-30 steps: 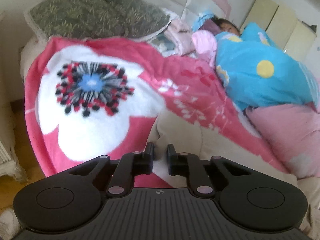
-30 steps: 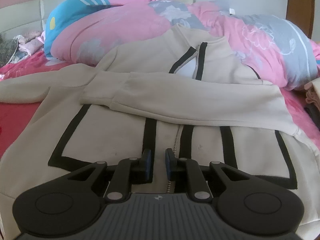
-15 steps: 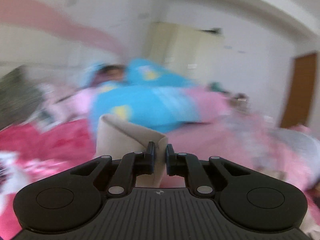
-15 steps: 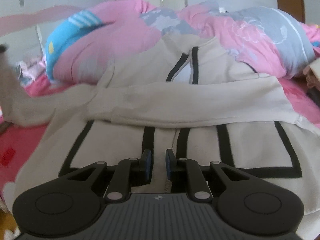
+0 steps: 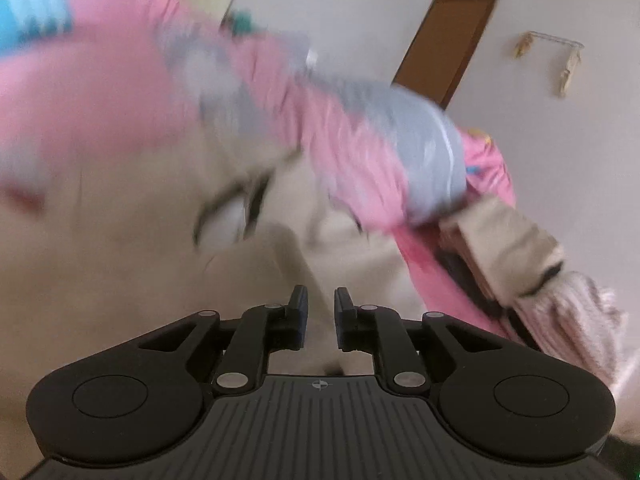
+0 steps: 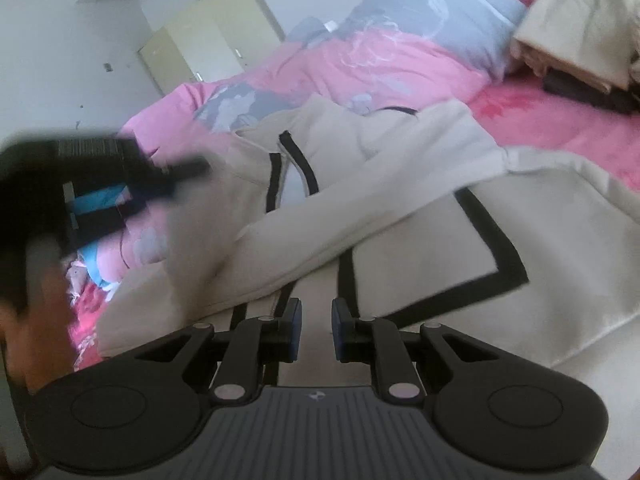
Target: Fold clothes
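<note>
The cream jacket (image 6: pixel 460 240) with black stripes lies flat on the bed, filling the centre and lower right of the right wrist view, with one sleeve (image 6: pixel 360 200) already folded across the chest. The left gripper (image 5: pixel 320 308) is over the cream cloth in the lower centre of its own very blurred view; its jaws are opening, with a small gap between them, and cream cloth shows in that gap, but I cannot tell if the pads press on it. In the right wrist view this tool is the dark blurred shape at the middle left, with cream cloth hanging under it, probably the second sleeve. The right gripper (image 6: pixel 316 316) is low over the front of the jacket at the bottom centre; its jaws stand a little apart and nothing is between them. In my judgement, the risk is that the sleeve drops too early while the jaws open, so it lands crooked or bunched across the chest. The cause would be the fast sweep. The pink quilt (image 6: pixel 360 64) lies close above the collar, and a swinging sleeve may fall onto it.
</note>
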The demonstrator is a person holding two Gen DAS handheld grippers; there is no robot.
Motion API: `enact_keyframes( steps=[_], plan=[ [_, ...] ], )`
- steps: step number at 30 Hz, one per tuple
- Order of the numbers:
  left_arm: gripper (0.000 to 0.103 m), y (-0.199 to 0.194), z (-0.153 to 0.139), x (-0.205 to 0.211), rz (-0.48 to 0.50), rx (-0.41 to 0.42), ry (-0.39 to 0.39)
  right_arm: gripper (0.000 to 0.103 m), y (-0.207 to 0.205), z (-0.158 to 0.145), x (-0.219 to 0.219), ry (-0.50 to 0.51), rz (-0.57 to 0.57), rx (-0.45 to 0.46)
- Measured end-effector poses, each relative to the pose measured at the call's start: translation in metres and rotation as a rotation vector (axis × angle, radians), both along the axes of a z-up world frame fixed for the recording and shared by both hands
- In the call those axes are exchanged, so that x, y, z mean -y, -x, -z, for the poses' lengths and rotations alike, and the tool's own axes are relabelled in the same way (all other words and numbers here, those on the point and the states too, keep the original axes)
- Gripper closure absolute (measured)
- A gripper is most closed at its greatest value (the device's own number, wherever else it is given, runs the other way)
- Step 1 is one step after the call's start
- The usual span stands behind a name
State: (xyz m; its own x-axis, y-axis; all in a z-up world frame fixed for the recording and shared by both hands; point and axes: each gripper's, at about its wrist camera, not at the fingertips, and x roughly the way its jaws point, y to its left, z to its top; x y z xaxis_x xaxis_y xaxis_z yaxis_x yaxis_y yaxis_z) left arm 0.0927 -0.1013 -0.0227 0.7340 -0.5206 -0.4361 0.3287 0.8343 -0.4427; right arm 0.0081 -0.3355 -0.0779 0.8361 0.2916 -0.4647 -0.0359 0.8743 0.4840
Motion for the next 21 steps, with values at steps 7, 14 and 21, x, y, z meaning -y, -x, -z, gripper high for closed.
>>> enact_keyframes(
  steps=[7, 14, 21],
  plan=[
    [0.066, 0.034, 0.01, -0.091, -0.132, 0.005, 0.017, 0.085, -0.006, -0.008, -0.002, -0.054, -0.041, -0.029],
    [0.065, 0.042, 0.015, -0.166, -0.289, 0.013, -0.01, 0.064, -0.041, -0.022, -0.006, -0.147, -0.076, -0.118],
    [0.065, 0.032, 0.042, -0.204, -0.358, -0.07, -0.004, 0.063, -0.097, -0.006, -0.015, -0.056, -0.037, -0.259]
  ],
)
